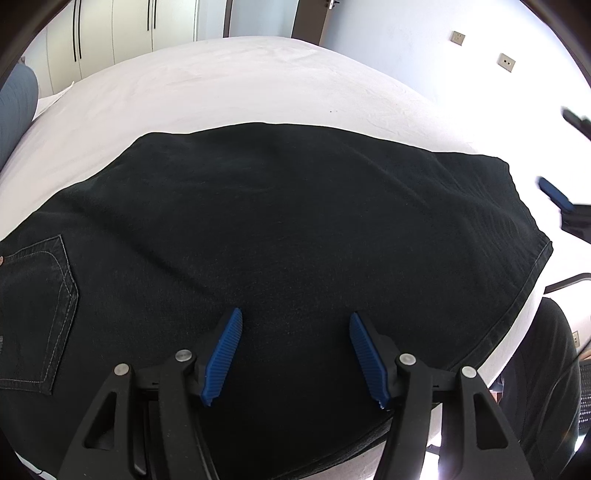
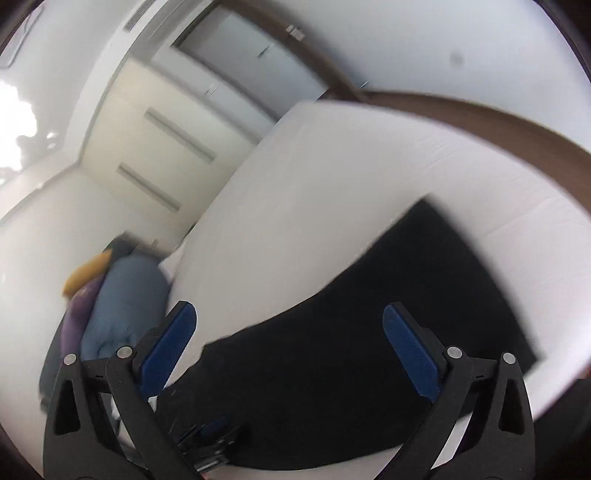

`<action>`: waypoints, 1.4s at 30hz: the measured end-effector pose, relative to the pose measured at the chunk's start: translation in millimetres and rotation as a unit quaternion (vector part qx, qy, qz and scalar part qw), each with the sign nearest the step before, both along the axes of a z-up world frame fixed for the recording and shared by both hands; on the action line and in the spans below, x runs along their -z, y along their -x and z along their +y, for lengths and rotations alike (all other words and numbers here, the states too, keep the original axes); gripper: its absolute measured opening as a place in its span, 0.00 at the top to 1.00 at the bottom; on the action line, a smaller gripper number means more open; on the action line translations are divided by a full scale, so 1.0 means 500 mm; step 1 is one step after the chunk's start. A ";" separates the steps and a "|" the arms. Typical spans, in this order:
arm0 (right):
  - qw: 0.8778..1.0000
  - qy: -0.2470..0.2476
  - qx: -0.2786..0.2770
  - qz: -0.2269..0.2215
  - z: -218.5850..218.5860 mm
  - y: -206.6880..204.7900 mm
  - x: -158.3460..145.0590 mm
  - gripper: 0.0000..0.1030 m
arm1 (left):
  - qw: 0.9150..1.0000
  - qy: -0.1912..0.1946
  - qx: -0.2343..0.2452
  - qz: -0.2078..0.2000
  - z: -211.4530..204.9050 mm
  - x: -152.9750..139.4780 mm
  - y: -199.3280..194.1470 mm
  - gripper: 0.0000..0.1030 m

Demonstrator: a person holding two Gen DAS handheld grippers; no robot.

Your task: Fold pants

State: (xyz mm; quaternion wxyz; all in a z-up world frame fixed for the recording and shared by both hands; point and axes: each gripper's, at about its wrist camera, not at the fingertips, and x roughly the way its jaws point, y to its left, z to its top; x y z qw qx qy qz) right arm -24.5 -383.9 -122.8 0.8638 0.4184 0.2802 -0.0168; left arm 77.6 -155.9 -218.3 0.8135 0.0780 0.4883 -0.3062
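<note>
— How do those pants (image 1: 280, 221) look to handle?

— Black denim, so heavy for cloth and fairly stiff — they should hold a crease but sag if lifted by one corner. They lie flat across the near part of the bed (image 1: 221, 85), a back pocket (image 1: 37, 295) at the left side of the left wrist view and a stitched hem (image 1: 535, 273) at the right.

— Where would you take hold?

— At the hem corners or along the seamed edge, where the layers are thick enough to pinch; the smooth middle offers nothing to bite on.

— And the grippers?

— The left gripper (image 1: 295, 321) hovers low over the middle of the fabric, jaws spread, holding nothing. The right gripper (image 2: 290, 314) is likewise spread and empty, up off the bed toward the hem end (its view is blurred, so details are soft).

— The surface?

— A white sheet on a soft mattress, likely to give under pressure. Beyond it, pale wardrobe doors (image 1: 110, 29), a wall with sockets, and a pile of blue bedding (image 2: 125, 295) off the bed's far side.
</note>
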 end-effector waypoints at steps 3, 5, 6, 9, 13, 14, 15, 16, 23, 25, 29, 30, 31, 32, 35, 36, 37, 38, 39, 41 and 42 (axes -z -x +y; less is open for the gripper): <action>0.993 -0.020 -0.109 0.041 0.133 -0.141 0.040 0.00 | 1.000 0.001 0.003 0.002 0.004 -0.001 0.000 0.39; 0.985 -0.039 -0.154 0.066 0.193 -0.218 0.088 0.02 | 1.000 0.003 0.005 0.004 0.008 -0.002 -0.001 0.39; 0.983 -0.047 -0.160 0.082 0.206 -0.246 0.114 0.02 | 1.000 0.004 0.006 0.004 0.010 -0.002 -0.001 0.39; 0.980 -0.067 -0.141 0.125 0.171 -0.287 0.190 0.26 | 1.000 0.009 0.010 0.005 0.020 -0.001 -0.001 0.39; 0.990 -0.083 -0.063 0.100 0.013 -0.246 0.189 0.37 | 1.000 0.015 0.007 0.004 0.031 0.000 0.000 0.39; 0.992 -0.081 -0.024 0.096 -0.040 -0.219 0.183 0.37 | 1.000 0.015 0.005 0.003 0.034 0.000 0.001 0.39; 0.992 -0.073 0.023 0.097 -0.095 -0.173 0.174 0.37 | 1.000 0.016 0.003 0.003 0.036 -0.001 0.002 0.39; 0.991 -0.066 0.060 0.099 -0.167 -0.127 0.153 0.37 | 1.000 0.017 0.002 0.003 0.038 -0.001 0.002 0.39; 0.979 -0.029 0.195 0.046 -0.288 0.110 0.037 0.15 | 1.000 0.019 -0.006 0.007 0.042 -0.004 0.004 0.37; 0.978 -0.053 0.195 0.056 -0.282 0.135 0.058 0.15 | 1.000 0.017 -0.007 0.009 0.032 -0.003 0.002 0.35; 0.963 -0.152 0.208 0.077 -0.287 0.145 0.143 0.15 | 1.000 0.012 -0.004 0.013 0.031 -0.005 0.002 0.35; 0.960 -0.169 0.207 0.078 -0.268 0.158 0.155 0.15 | 1.000 0.011 -0.003 0.013 0.028 -0.006 0.002 0.35; 0.960 -0.167 0.209 0.080 -0.256 0.147 0.158 0.16 | 1.000 0.010 -0.003 0.014 0.026 -0.007 0.002 0.35; 0.962 -0.160 0.208 0.078 -0.257 0.132 0.152 0.17 | 1.000 0.010 -0.004 0.015 0.024 -0.008 0.001 0.35; 0.958 -0.181 0.205 0.086 -0.276 0.101 0.157 0.21 | 1.000 0.008 -0.007 0.015 0.017 -0.009 -0.001 0.34; 0.956 -0.188 0.205 0.096 -0.285 0.086 0.161 0.22 | 1.000 0.007 -0.008 0.014 0.011 -0.009 -0.001 0.34; 0.954 -0.195 0.202 0.101 -0.284 0.071 0.169 0.24 | 1.000 0.007 -0.008 0.014 0.010 -0.009 -0.001 0.34; 0.954 -0.198 0.200 0.105 -0.273 0.055 0.175 0.24 | 1.000 0.007 -0.008 0.014 0.005 -0.009 0.002 0.34; 0.954 -0.199 0.197 0.106 -0.244 0.044 0.191 0.24 | 1.000 0.007 -0.007 0.014 0.002 -0.008 0.003 0.34; 0.954 -0.220 0.185 0.091 -0.230 0.017 0.197 0.27 | 1.000 0.007 -0.005 0.015 -0.001 -0.007 0.004 0.34; 0.953 -0.227 0.181 0.091 -0.211 -0.013 0.204 0.28 | 1.000 0.007 -0.005 0.015 0.001 -0.006 0.004 0.34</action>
